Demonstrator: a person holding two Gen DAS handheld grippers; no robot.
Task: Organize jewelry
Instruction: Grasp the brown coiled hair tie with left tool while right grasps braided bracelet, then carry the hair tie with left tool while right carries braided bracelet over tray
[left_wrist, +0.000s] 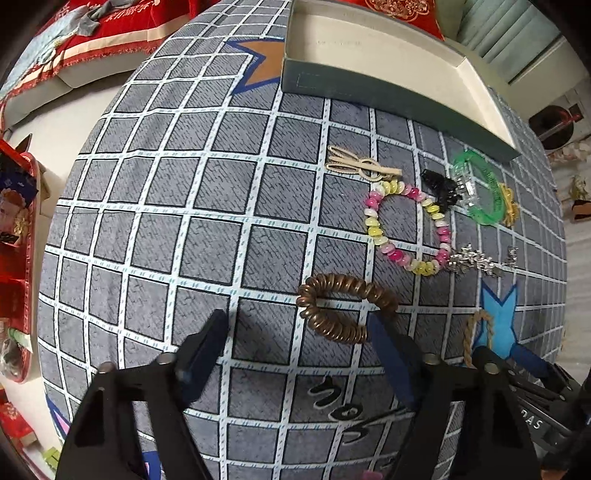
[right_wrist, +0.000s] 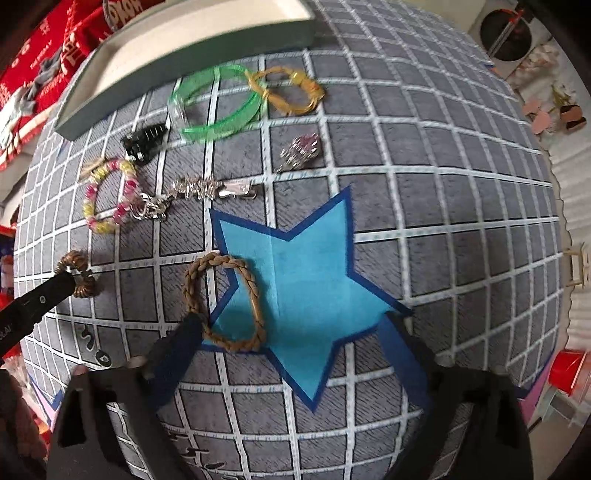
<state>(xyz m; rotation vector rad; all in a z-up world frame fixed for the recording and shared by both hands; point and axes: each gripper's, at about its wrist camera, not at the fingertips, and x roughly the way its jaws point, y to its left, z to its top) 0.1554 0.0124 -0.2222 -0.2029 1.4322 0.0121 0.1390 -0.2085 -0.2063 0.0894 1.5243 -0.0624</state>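
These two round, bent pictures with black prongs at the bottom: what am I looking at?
No robot: a person holds a pair of tongs in each hand, each with a wide-angle camera looking along its prongs. One picture is from the left tongs, open by a brown spiral hair tie; the other from the right tongs, open around a tan braided loop. Neither holds anything. On the grey checked cloth lie a pink-and-yellow bead bracelet, a green plastic bangle and an open cardboard box.
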